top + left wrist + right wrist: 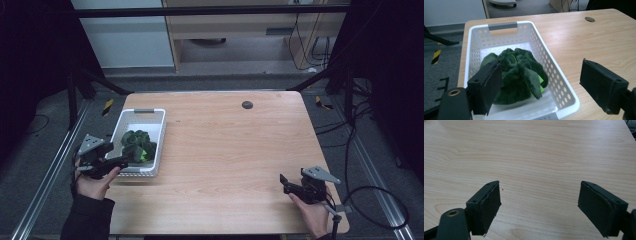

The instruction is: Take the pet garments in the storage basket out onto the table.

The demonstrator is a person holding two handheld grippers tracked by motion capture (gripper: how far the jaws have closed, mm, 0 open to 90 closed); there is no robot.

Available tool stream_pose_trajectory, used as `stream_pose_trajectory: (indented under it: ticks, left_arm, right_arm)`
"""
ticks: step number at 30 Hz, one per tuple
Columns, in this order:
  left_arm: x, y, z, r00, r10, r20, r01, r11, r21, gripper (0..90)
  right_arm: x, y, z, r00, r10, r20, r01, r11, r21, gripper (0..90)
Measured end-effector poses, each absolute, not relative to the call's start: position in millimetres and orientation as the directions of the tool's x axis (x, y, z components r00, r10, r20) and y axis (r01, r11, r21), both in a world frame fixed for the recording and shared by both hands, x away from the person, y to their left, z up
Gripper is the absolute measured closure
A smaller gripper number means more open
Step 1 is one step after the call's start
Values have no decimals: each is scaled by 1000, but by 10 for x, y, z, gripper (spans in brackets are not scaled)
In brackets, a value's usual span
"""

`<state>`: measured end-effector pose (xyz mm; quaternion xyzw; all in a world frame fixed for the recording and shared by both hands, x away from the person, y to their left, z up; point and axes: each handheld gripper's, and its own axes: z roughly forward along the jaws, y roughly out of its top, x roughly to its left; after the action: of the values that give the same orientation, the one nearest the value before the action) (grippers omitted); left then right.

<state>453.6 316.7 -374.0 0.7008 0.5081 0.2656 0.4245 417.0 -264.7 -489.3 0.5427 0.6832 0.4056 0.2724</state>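
**Green plush toy in a white basket, both my grippers empty**

I hold my left gripper (121, 160) at the near end of a white perforated basket (541, 47) that sits on the left side of the wooden surface (230, 145). The jaws stand wide apart with nothing between the pads. Inside the basket lies a dark green plush toy (517, 75) with floppy, leaf-like flaps and a small bright green patch on one side. It rests on the basket floor, toward the near end, and the gripper is not touching it. A grey handle strip marks the basket's far wall. My right gripper (284, 184) is at the near right part of the surface, well apart from the basket, jaws spread wide over bare wood.
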Motion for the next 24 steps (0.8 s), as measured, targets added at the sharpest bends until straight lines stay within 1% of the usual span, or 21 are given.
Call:
stream_pose_trajectory:
  ticks: [5, 13, 24]
  left_arm:
    - [4627, 3161, -3707, 340, 940, -40, 496, -143, 857, 163]
    - [4756, 3164, -3720, 342, 939, -41, 515, -150, 844, 149]
    - [4928, 3166, -3737, 342, 940, -12, 551, -190, 812, 132]
  right_arm:
    - [4170, -2644, -4892, -264, 962, 68, 522, 83, 849, 179]
    - [4173, -2637, -4897, -271, 960, 67, 522, 88, 848, 178]
    - [4181, -2628, -4904, -277, 959, 69, 530, 92, 843, 174]
